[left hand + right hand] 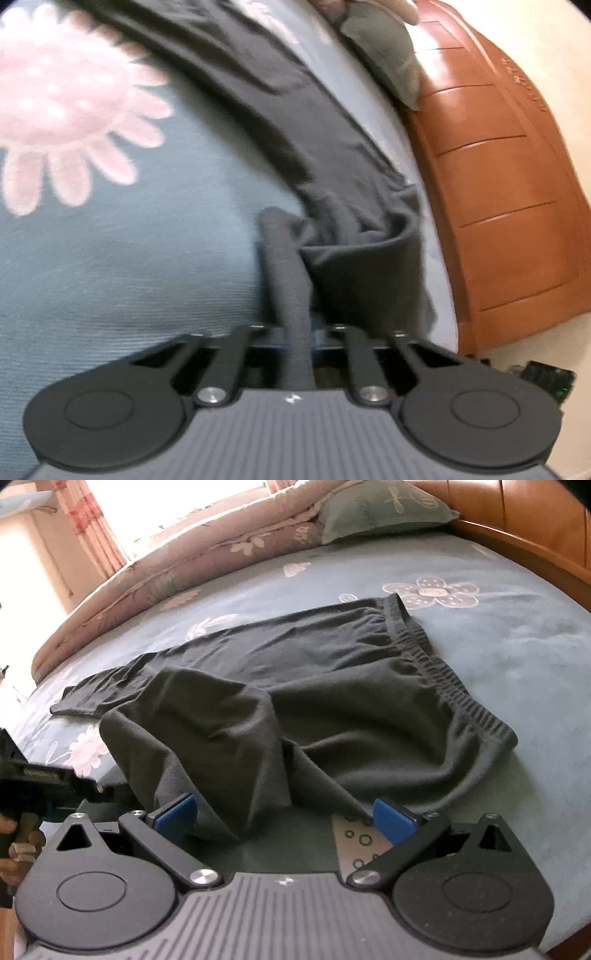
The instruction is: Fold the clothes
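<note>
Bed under a blue flowered sheet, wooden frame alongside. Dark grey trousers spread flat across it, waistband right, one leg bunched up toward the near edge. Left gripper clamped on a fold of the trousers. Right gripper spread wide, cloth edge lying loose between blue pads.

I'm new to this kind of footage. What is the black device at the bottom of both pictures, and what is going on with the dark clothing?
Each black device is a hand-held gripper with a camera looking along its two fingers, one per hand. The left gripper is shut on a fold of dark grey trousers. The right gripper is open; trouser cloth lies between its blue pads, unpinched. The trousers lie on a blue flowered bedsheet, with a pillow behind.
</note>
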`<state>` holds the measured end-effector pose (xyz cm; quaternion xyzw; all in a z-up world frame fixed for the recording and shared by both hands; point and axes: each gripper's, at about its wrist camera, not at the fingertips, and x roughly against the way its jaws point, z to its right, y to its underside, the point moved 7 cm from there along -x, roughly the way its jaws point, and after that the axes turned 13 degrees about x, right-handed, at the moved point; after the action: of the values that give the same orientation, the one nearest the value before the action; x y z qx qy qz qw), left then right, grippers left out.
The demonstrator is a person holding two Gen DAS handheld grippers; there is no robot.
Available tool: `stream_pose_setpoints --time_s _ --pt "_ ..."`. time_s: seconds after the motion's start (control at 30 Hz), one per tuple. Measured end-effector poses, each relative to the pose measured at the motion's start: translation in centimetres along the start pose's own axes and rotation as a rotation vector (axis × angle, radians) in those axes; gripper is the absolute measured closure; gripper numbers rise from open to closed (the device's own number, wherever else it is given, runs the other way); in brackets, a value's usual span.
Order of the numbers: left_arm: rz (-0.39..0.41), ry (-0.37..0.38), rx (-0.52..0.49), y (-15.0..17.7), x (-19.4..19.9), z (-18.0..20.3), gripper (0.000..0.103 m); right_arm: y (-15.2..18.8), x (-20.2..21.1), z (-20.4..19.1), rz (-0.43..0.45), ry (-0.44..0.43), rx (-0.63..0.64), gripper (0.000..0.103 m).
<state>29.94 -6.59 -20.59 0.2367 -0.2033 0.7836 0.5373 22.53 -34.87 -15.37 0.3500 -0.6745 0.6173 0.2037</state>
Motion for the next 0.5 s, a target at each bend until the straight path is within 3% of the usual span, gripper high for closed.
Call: stream_pose_setpoints --time_s 0.07,0.23,0.4,0.5 --pt "-0.007 0.015 0.047 -0.2 0.1 -0.4 0.091 0.0 0.1 0.2 0.001 0.007 -0.005 0.0" --pt "0.027 -0.094 -0.013 0.1 0.5 1.3 0.091 0.0 0.7 0.8 0.007 0.028 -0.013 0.0" --pt "0.081 -0.157 -0.054 0.8 2.1 2.3 0.096 0.0 1.4 1.5 0.019 0.06 -0.028 0.0" --pt "0.122 -0.145 -0.014 0.9 4.9 1.8 0.096 0.0 1.4 1.9 0.016 0.069 -0.038 0.0"
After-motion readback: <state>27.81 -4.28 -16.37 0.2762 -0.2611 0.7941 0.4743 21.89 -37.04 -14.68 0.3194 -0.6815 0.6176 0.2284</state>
